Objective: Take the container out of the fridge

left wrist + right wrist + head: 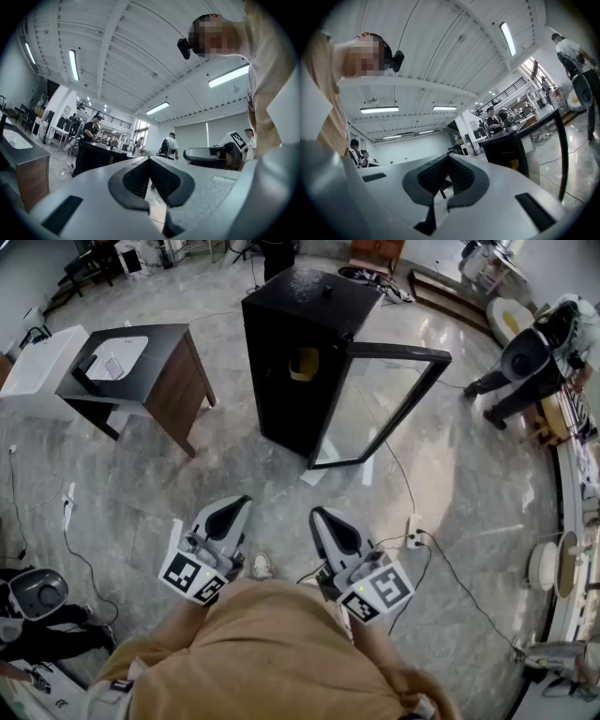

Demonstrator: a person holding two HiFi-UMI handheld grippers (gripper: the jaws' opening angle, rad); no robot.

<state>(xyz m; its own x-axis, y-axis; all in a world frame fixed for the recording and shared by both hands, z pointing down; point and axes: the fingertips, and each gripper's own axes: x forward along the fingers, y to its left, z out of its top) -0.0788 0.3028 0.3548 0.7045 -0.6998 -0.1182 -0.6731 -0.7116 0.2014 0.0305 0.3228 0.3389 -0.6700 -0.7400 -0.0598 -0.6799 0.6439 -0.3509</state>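
1. While both grippers were held close in front of the person's tan shirt, the left gripper had its jaws pressed together, empty.
2. Right gripper: jaws likewise closed tip to tip, nothing between them.
3. Two marker cubes, one per gripper, bore black-and-white squares; no readable print.
4. One white power strip lay on the marble floor.
5. One black fridge stood well ahead, its single glass door swung open.
6. One yellow container sat inside the fridge, well apart from both grippers.
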